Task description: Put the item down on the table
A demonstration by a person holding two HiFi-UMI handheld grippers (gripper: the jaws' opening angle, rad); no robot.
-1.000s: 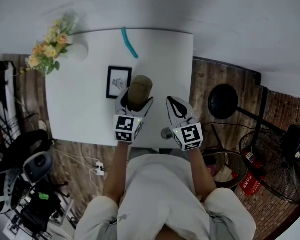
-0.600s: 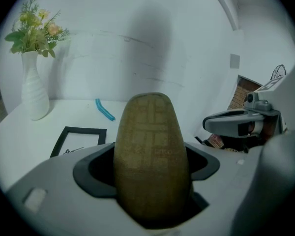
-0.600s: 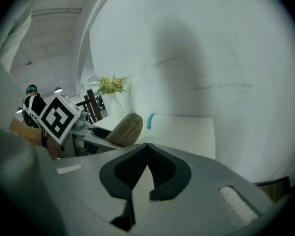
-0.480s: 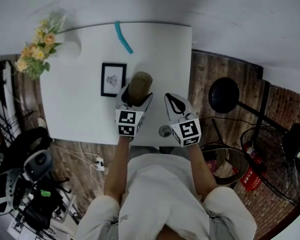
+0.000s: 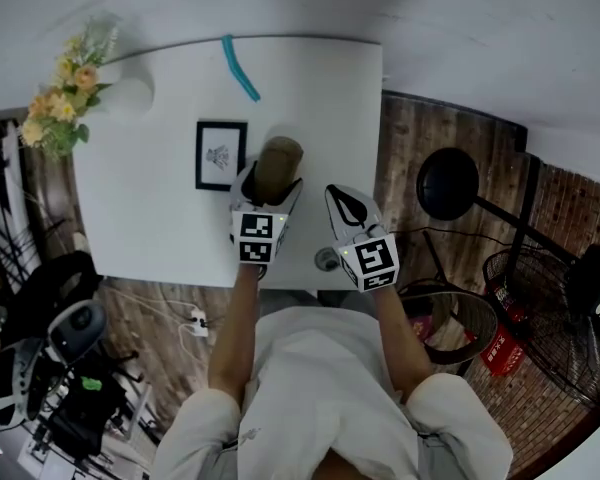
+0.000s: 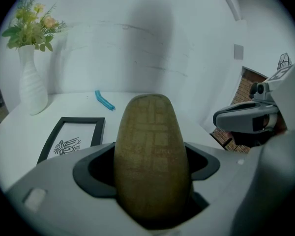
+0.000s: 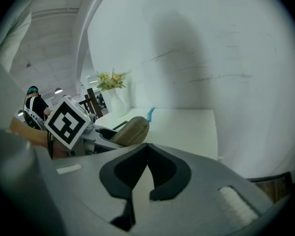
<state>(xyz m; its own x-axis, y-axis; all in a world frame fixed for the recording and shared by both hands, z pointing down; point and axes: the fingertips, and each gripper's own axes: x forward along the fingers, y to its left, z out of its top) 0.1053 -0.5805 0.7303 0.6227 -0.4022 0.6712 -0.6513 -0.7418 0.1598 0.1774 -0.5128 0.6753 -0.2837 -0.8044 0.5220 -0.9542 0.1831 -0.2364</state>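
Just left of our left tongs (image 5: 271, 190) lies the picture frame (image 5: 220, 155), so we judge it best to lower straight down, clear of it. The left tongs pinch the brown case (image 6: 151, 156), upright between the jaws, above the table (image 5: 150, 218); we should spread them only once its base rests. The right tongs (image 5: 345, 200), pressed together and empty, hang just to the right.
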